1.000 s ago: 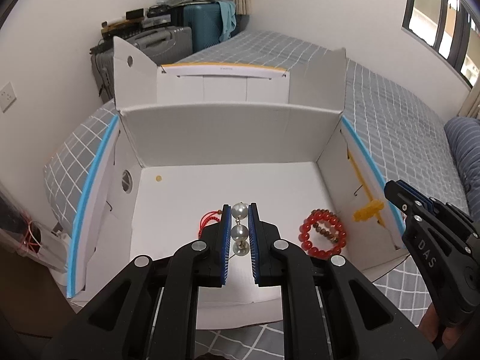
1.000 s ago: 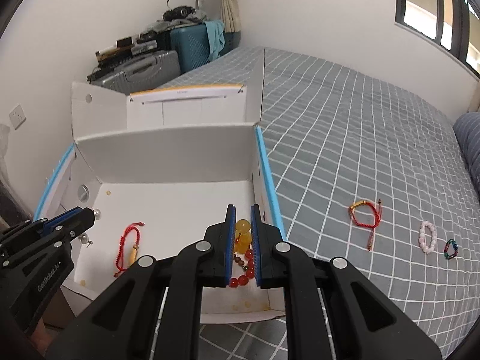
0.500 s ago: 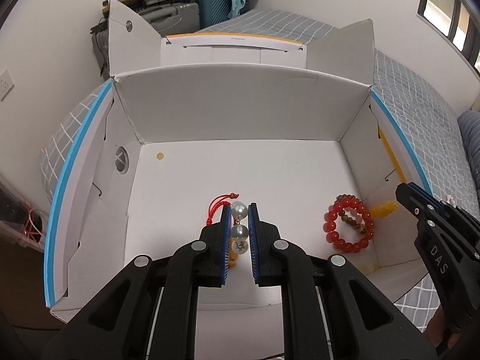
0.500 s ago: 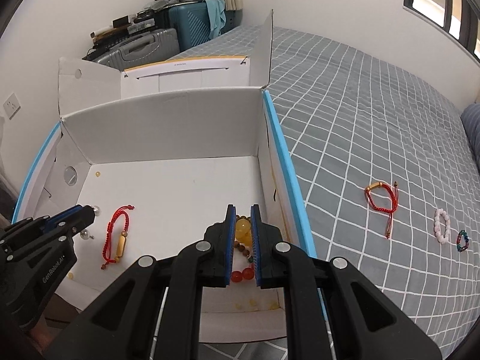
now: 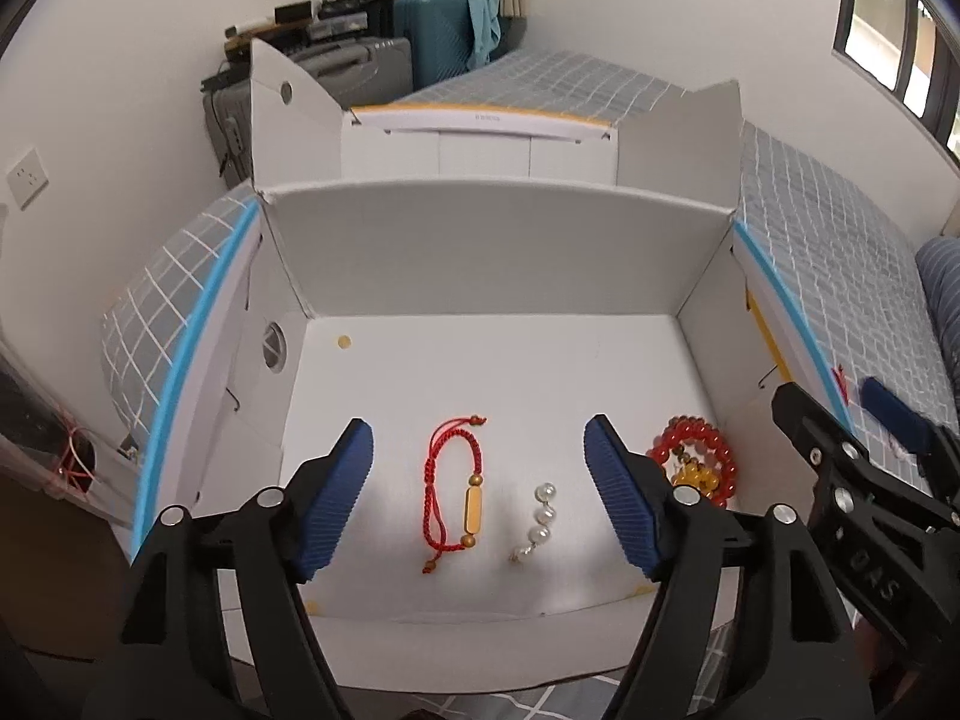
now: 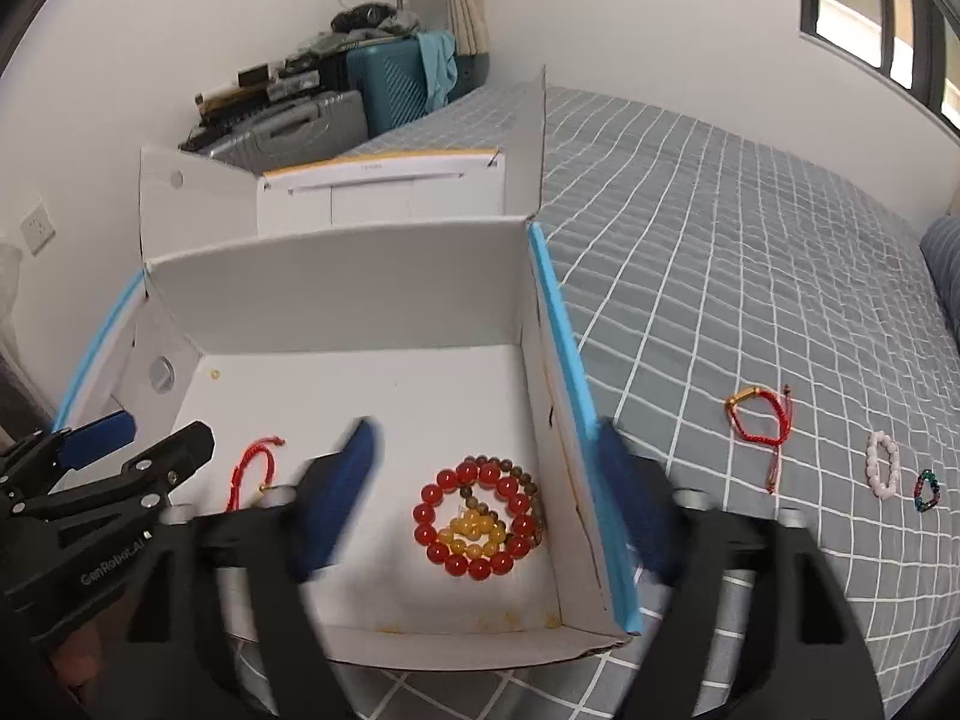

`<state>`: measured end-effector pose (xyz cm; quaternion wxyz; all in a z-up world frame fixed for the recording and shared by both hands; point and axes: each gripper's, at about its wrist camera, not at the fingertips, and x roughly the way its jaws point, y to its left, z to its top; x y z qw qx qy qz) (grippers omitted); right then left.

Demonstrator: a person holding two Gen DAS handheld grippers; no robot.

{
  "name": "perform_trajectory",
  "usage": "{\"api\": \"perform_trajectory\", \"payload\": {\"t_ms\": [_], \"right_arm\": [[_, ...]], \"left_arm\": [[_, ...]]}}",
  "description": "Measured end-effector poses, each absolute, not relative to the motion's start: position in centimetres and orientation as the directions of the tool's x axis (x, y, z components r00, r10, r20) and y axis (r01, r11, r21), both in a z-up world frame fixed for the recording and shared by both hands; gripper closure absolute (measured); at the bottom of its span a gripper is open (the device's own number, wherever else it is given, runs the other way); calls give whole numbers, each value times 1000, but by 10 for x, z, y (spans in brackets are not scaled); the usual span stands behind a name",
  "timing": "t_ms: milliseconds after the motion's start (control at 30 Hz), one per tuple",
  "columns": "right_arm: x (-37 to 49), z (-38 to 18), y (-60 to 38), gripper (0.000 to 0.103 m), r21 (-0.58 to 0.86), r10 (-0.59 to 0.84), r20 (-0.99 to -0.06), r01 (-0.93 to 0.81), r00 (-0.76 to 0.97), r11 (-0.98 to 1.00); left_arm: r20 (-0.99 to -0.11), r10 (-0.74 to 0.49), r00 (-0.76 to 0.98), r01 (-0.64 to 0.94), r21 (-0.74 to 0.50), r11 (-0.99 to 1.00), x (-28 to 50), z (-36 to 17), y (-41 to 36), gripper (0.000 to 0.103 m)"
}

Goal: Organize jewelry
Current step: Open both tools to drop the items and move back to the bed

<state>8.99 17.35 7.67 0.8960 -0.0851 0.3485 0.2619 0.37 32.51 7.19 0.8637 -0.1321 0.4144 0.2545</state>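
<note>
Both the left hand-held gripper (image 5: 477,495) and right hand-held gripper (image 6: 486,501) gape wide, empty, over the white cardboard box (image 5: 480,252) on the grey checked bed (image 6: 750,252). On the box floor near its front edge lie a red cord bracelet (image 5: 450,492), a short pearl strand (image 5: 537,522) and a red bead bracelet (image 6: 480,519) around a yellow one (image 6: 474,534).

The left gripper (image 5: 479,495) and right gripper (image 6: 487,495) are matte black plastic with angular, cut-out arms, silver screw heads at the joints and ribbed blue finger pads (image 5: 336,495). White lettering marks their sides.
</note>
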Motion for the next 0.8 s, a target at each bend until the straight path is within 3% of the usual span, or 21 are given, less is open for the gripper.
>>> {"api": "perform_trajectory", "payload": {"t_ms": [267, 500, 667, 800], "right_arm": [[91, 91, 158, 7, 34, 399, -638, -494, 658, 869], [97, 102, 124, 7, 17, 336, -635, -422, 696, 906], [109, 111, 67, 7, 56, 305, -654, -358, 692, 932], [129, 119, 5, 7, 29, 195, -645, -232, 739, 972]], "left_arm": [[-747, 338, 572, -538, -31, 842, -4, 88, 318, 7], [-733, 318, 601, -509, -44, 859, 2, 100, 305, 6], [-734, 233, 638, -432, -91, 897, 23, 104, 266, 6], [-724, 205, 659, -368, -73, 927, 50, 108, 225, 6]]}}
